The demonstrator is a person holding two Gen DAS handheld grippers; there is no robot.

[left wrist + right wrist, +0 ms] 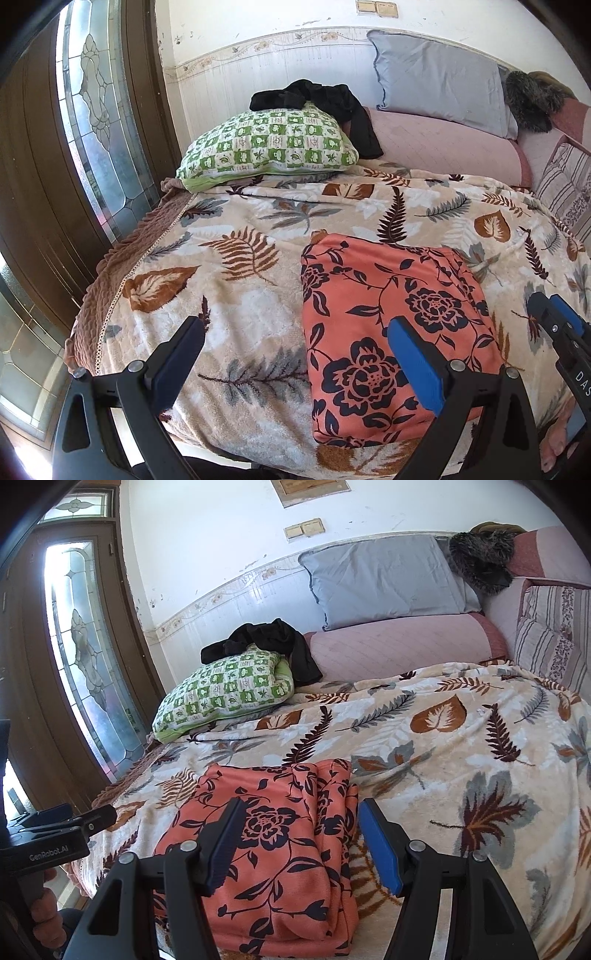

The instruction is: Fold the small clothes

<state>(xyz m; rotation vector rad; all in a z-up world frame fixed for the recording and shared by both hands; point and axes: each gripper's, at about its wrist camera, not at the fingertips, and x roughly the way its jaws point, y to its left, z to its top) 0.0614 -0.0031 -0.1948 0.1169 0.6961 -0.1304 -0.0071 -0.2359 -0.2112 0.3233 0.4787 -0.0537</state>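
The folded garment [391, 339] lies on the blanket [240, 295] near the bed's front edge — the left gripper [295, 354] and right gripper [301, 843] hover over it, fingers spread, pinching nothing.

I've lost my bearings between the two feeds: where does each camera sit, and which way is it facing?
Left wrist: on the left gripper, looking down the bed toward the wall; jaws open over the leaf blanket, the folded orange floral garment under its blue finger; right gripper tip at right edge.
Right wrist: on the right gripper, same heading; jaws open, straddling the garment's right edge; left gripper and a hand at lower left.
Shared: garment, blanket, green checked pillow, black clothing, grey pillow, glazed door.
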